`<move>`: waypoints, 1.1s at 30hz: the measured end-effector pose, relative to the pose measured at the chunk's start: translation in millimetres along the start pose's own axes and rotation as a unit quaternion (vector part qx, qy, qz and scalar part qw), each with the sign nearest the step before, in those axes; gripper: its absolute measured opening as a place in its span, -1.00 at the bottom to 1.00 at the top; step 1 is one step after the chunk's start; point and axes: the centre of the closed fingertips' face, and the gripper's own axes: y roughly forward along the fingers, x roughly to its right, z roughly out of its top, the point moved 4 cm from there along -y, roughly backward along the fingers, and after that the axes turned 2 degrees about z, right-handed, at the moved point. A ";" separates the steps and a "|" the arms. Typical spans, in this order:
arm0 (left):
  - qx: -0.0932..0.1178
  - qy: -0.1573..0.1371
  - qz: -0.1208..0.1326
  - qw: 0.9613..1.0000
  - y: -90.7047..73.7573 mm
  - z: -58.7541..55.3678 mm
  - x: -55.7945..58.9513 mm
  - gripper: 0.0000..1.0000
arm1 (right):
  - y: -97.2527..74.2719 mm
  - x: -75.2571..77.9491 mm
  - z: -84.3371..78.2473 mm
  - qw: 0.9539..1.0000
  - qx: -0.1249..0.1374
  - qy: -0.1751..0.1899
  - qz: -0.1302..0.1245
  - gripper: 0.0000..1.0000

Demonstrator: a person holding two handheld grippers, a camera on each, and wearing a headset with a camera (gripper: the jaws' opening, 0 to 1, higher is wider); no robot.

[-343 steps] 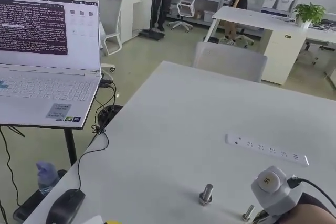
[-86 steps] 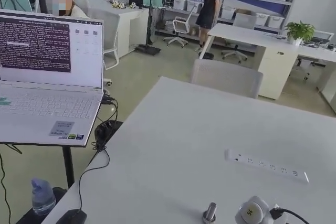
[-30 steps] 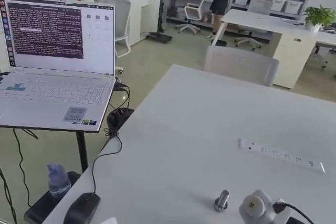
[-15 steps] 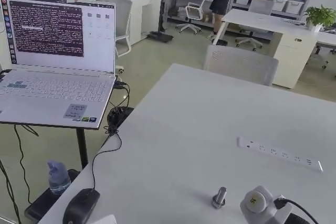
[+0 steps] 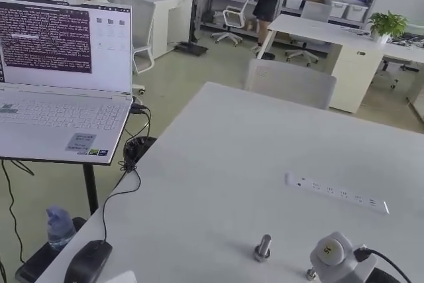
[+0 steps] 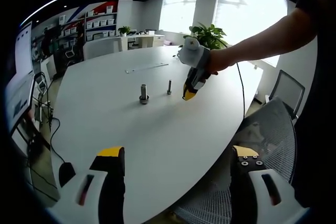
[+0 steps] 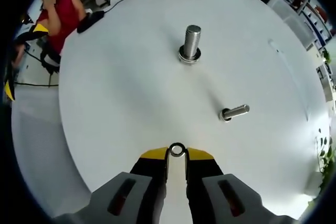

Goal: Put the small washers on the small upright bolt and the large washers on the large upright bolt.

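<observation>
The right tongs [image 7: 177, 157] are pinching a washer [image 7: 177, 150] tight between their yellow tips, over the white table [image 7: 121, 103]. The washer is sitting near the small bolt [image 7: 234, 112] but not touching it. The large bolt [image 7: 190, 42] is standing farther out, both bolts upright. The left tongs [image 6: 177, 160] are gaping wide, gripping nothing, back by the table's edge and well apart from the bolts. A power strip [image 5: 336, 192] is lying beyond the bolts.
</observation>
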 end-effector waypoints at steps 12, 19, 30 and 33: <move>-0.002 0.005 -0.001 1.000 4.4 3.3 3.4 0.64 | -18.2 23.5 4.4 1.000 0.003 -0.017 -0.010 -0.74; -0.008 0.004 -0.002 1.000 5.4 -0.7 4.2 0.64 | -28.1 42.6 17.5 1.000 0.013 -0.015 -0.018 -0.74; -0.011 0.004 0.000 1.000 6.6 -0.4 -2.9 0.63 | -35.1 57.4 33.6 0.999 0.017 -0.029 -0.024 -0.74; -0.012 0.005 -0.001 1.000 6.4 -0.3 -3.6 0.62 | -38.3 60.7 37.2 0.999 0.019 -0.034 -0.027 -0.74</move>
